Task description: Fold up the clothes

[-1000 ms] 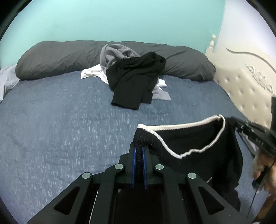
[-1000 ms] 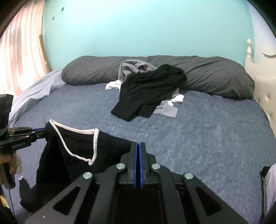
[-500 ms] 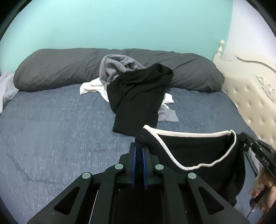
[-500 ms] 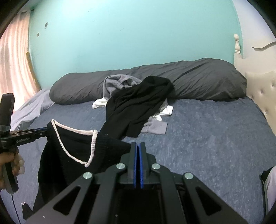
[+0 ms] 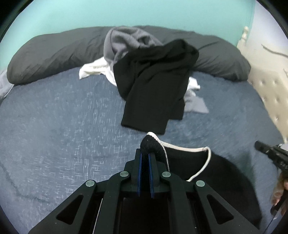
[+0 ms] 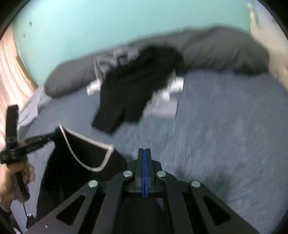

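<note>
I hold the black top (image 5: 212, 172) lower right, unfolded, above the bed (image 5: 54, 136) — left hand-held gripper (image 5: 144, 158) pinches its collar, right hand-held gripper (image 6: 145, 158) clamped, contents unclear. Pile (image 5: 154, 79) upper centre remains unfolded.

Room: bedroom, teal wall

Teal wall (image 5: 144, 12) behind bed (image 5: 54, 126) with blue-grey cover. Long dark grey pillow (image 5: 54, 52) along the wall. Cream tufted headboard (image 5: 268, 90) at right. Pinkish curtain (image 6: 9, 72) at left.

Black white-trimmed garment (image 5: 212, 172) hanging; clothes pile (image 5: 153, 77) on bed.
</note>
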`<state>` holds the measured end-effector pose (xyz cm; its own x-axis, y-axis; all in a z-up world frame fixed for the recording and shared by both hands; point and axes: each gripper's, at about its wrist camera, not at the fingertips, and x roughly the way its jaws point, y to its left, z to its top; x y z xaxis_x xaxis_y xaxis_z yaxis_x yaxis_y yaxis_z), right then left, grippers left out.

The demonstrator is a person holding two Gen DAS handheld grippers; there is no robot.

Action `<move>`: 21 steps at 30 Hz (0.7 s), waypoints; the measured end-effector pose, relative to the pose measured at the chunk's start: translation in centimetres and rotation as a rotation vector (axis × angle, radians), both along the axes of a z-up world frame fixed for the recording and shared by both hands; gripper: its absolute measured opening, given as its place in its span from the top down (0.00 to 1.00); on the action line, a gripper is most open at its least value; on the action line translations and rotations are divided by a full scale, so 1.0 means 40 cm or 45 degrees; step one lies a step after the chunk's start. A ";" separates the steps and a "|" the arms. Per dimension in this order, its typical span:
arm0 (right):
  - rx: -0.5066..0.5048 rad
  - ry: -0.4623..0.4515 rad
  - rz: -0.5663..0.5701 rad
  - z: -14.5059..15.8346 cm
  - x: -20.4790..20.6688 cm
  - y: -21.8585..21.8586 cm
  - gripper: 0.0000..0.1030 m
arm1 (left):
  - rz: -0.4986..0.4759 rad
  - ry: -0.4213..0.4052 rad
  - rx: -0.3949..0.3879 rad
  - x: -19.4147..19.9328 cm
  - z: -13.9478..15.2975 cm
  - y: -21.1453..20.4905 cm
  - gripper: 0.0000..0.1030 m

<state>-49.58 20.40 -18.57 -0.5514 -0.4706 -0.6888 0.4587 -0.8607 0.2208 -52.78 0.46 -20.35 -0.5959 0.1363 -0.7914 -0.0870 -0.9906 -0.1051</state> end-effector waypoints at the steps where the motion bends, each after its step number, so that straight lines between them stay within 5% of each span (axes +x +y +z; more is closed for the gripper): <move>1: 0.000 -0.034 0.014 -0.024 -0.009 -0.008 1.00 | -0.004 -0.007 -0.010 -0.004 -0.019 -0.003 0.93; 5: 0.000 -0.171 0.071 -0.119 -0.046 -0.040 0.95 | -0.013 -0.034 -0.027 -0.015 -0.075 -0.023 0.93; 9: -0.002 -0.304 0.129 -0.211 -0.081 -0.073 0.71 | -0.015 -0.044 -0.014 -0.020 -0.106 -0.040 0.93; 12: -0.035 -0.309 0.192 -0.209 -0.079 -0.098 0.71 | -0.023 -0.048 -0.014 -0.021 -0.120 -0.044 0.93; 16: 0.078 -0.302 0.253 -0.219 -0.072 -0.147 0.71 | -0.028 -0.055 -0.008 -0.015 -0.133 -0.050 0.93; 21: -0.020 -0.288 0.220 -0.199 -0.068 -0.117 0.71 | -0.035 -0.057 -0.010 -0.003 -0.137 -0.061 0.93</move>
<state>-52.32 15.70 -26.55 -0.2953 -0.5556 -0.7772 0.5356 -0.7699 0.3469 -52.90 -1.98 -25.83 -0.5557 0.1459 -0.8185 -0.1097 -0.9887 -0.1017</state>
